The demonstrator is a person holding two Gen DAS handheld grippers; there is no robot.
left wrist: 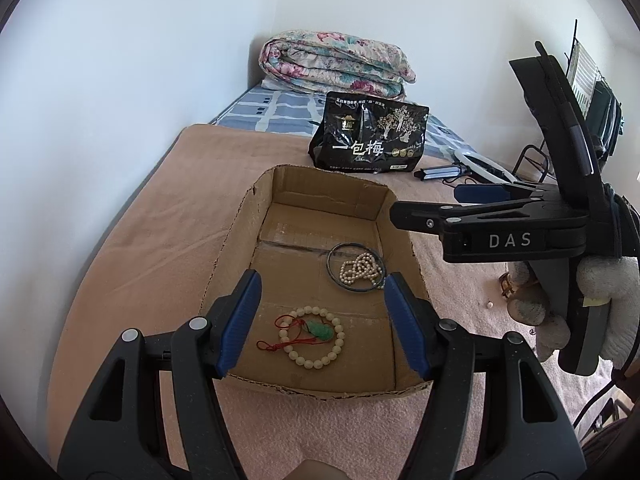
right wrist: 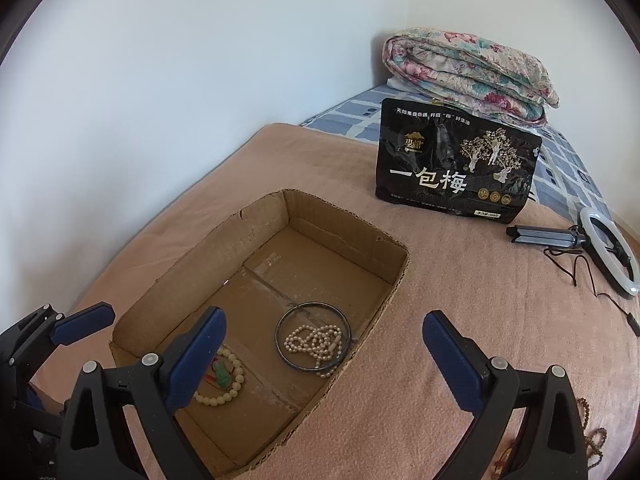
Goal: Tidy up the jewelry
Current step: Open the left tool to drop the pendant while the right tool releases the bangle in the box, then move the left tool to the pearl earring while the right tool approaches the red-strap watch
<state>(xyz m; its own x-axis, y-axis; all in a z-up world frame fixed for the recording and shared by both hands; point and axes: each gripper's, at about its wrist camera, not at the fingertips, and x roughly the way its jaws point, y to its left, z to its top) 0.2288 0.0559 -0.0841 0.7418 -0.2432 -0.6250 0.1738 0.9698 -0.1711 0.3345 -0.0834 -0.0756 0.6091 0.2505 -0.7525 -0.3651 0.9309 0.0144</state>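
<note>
A shallow open cardboard box (left wrist: 248, 216) (right wrist: 160, 280) lies on a pink blanket. Inside it are a cream bead bracelet (left wrist: 316, 363) (right wrist: 234, 386) with a green pendant on red cord (left wrist: 320, 330), a dark bangle (left wrist: 340, 248) (right wrist: 312, 306) and a pearl strand (left wrist: 360, 268) (right wrist: 316, 342) lying across the bangle. My left gripper (left wrist: 322, 320) is open and empty above the bracelet. My right gripper (right wrist: 324, 360) (left wrist: 436, 206) is open and empty over the box's right wall. Brown beads (right wrist: 596, 440) and a gold piece (left wrist: 506, 284) lie on the blanket to the right.
A black snack bag (left wrist: 368, 136) (right wrist: 456, 168) stands behind the box. A folded floral quilt (left wrist: 336, 60) (right wrist: 468, 68) lies on a blue checked sheet. A ring light with tripod and cable (right wrist: 612, 256) lies at the right. White walls at left and behind.
</note>
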